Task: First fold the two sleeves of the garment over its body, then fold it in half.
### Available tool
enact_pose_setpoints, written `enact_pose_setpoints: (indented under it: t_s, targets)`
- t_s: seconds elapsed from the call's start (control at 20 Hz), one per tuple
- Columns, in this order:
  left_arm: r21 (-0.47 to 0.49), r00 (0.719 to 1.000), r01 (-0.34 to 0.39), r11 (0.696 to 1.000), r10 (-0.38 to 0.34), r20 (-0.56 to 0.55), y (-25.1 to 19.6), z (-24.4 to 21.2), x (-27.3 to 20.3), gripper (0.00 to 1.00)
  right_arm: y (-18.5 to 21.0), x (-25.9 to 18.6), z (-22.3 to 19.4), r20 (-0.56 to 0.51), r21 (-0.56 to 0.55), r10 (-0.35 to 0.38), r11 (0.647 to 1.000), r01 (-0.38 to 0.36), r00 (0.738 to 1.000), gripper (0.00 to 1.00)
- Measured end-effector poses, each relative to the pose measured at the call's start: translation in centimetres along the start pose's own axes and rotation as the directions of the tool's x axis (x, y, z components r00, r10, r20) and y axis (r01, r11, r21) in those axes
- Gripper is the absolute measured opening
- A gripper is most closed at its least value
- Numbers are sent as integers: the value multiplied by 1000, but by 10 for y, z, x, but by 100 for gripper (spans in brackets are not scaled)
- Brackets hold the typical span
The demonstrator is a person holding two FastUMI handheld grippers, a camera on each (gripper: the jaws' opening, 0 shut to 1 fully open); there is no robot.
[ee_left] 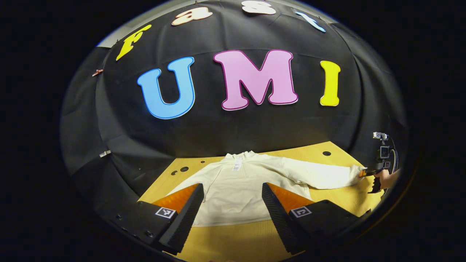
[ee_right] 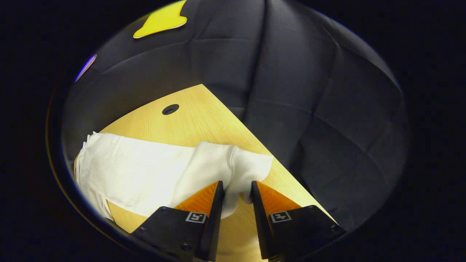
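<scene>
Garment [ee_left: 236, 185] lower hem hidden behind left gripper [ee_left: 233, 207] fingers [ee_left: 189, 214].

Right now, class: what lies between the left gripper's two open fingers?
In the left gripper view, the white garment's body lies flat on the wooden table, framed by the left gripper with its fingers spread; nearer the camera, bare tabletop.

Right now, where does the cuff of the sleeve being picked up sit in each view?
Left gripper view: the cuff is at the far right, at the right gripper, with the sleeve stretched out sideways.
Right gripper view: the cuff is at lower centre, pinched between the jaws.
Shared landmark: the round hole in the table.
</scene>
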State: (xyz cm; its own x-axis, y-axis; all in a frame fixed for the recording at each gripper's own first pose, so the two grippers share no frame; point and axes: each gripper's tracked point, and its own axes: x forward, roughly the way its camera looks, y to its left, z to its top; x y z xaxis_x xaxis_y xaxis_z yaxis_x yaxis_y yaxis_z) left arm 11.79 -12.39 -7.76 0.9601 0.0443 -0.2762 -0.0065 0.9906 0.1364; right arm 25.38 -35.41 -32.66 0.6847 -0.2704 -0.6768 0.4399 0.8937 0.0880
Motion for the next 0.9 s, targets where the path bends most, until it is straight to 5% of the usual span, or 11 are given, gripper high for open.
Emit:
enact_pose_setpoints:
  t_s: [0.1, 0.2, 0.4, 0.45, 0.5, 0.9]
  targets:
    - [3, 1000, -4, 1000, 4, -7, 5, -3, -2, 99, 6, -2, 2, 19, -18, 2, 1000, -1, 1000, 26]
    - [-4, 1000, -15, 1000, 15, -17, 14, -8, -4, 99, 12, 1, 7, 34, -23, 10, 1000, -9, 999, 15]
    - [-42, 998, -47, 998, 46, -46, 34, -19, -7, 99, 35, 2, 8, 23, -40, 34, 999, -33, 999, 10]
    - [-47, 997, -55, 997, 52, -53, 39, -22, -8, 99, 40, -1, 11, 32, -63, 34, 998, -32, 999, 21]
    - [-50, 997, -64, 997, 61, -55, 44, -23, -8, 99, 46, -4, 14, 40, -79, 33, 996, -30, 999, 10]
    - [-35, 992, -127, 991, 126, -32, 91, -30, -14, 99, 113, -60, 82, 183, -278, 127, 958, -72, 975, 9]
